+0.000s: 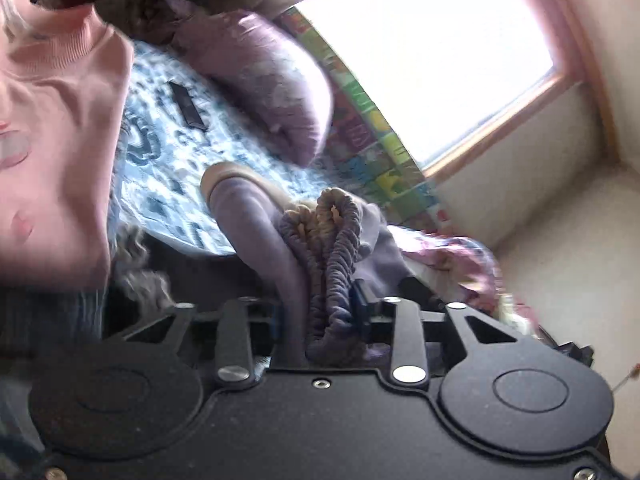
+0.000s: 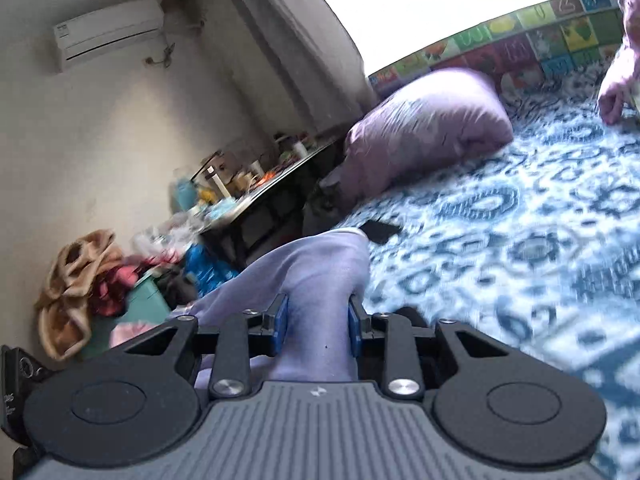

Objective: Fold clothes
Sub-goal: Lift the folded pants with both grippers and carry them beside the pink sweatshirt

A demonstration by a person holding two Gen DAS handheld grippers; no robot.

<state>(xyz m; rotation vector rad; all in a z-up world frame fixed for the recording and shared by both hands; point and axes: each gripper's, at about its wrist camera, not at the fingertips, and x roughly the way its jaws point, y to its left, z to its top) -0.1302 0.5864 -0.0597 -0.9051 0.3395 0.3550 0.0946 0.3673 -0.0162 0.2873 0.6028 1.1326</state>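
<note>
Both grippers' fingers clamp lilac trousers (image 2: 316,276): left gripper (image 1: 320,312) pinches the bunched elastic waistband (image 1: 332,248), right gripper (image 2: 316,320) smooth cloth (lifted above the bedspread (image 2: 520,240)). Thick bunching beyond the left fingers could slip out.

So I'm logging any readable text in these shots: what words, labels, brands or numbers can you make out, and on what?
None can be read for sure.
Colourful tile mat along the bed's far edge: big letter or number shapes on the squares, too blurred to quote.
Right gripper body: a small pale logo mark, not readable.
Air conditioner on the wall: any badge is too small.
Pink top: a blurred print, illegible.
</note>
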